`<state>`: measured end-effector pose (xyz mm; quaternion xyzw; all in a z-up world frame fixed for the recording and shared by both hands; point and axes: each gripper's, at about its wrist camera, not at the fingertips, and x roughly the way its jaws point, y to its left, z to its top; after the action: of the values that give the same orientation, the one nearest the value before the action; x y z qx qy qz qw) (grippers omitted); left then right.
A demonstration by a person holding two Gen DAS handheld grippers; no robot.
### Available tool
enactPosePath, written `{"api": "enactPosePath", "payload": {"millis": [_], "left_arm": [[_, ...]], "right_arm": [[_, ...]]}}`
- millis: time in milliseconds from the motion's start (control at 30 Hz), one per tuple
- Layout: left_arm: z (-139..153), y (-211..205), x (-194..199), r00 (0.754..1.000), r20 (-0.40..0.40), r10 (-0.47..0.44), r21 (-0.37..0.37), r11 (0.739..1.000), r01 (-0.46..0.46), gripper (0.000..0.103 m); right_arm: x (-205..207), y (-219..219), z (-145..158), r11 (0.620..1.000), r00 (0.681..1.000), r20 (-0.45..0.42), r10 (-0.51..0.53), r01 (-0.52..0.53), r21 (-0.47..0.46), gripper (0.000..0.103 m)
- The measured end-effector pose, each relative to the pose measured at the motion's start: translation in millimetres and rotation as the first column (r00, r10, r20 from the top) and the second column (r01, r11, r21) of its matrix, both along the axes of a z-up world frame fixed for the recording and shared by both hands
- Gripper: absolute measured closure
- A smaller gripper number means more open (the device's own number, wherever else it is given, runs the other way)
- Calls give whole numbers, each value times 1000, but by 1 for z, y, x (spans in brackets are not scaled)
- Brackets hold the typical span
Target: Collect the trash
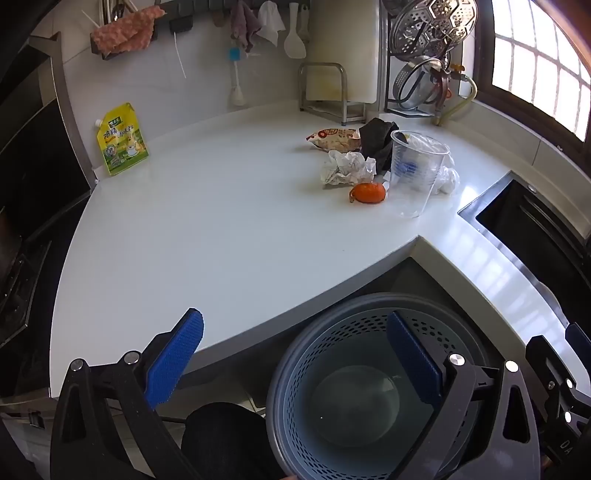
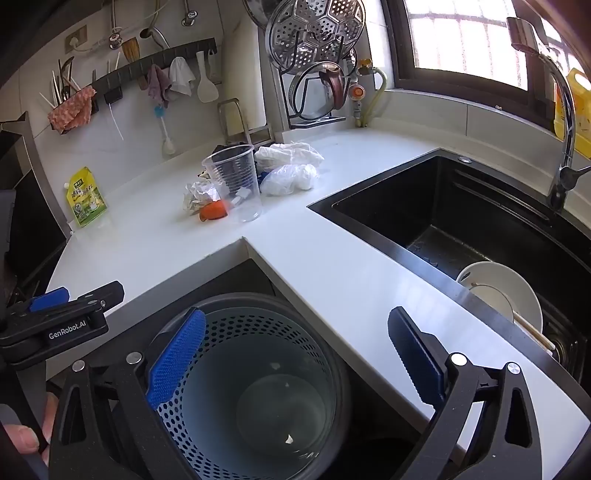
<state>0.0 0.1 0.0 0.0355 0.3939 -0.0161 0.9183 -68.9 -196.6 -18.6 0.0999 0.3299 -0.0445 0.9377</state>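
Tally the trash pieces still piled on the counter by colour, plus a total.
Clear: 1, the plastic cup
Orange: 1, the peel
Black: 1, the rag
White: 3, the crumpled paper, the plastic bag, the crumpled wrap
Printed tan: 1, the snack wrapper
Total: 7

The bench (image 1: 221, 229) is smooth, glossy white, catching window glare. On it stand a clear ribbed plastic cup (image 1: 415, 173), crumpled white paper (image 1: 345, 168), a glossy printed snack wrapper (image 1: 334, 139), thin wrinkled white plastic bags (image 2: 290, 173) and a shiny yellow pouch (image 1: 122, 142). The bin (image 2: 258, 387) is matt grey perforated plastic. The sink (image 2: 461, 221) looks matt black, and the far steamer rack (image 2: 316, 31) is polished perforated metal.
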Motion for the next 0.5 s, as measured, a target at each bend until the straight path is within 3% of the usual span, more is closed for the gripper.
{"api": "enactPosePath", "payload": {"millis": [500], "left_arm": [[0,1,-2,1000,-1,-3,-4,1000,3,6]], "right_arm": [[-2,3,1,1000,1000,-4,6,-6,2,8]]}}
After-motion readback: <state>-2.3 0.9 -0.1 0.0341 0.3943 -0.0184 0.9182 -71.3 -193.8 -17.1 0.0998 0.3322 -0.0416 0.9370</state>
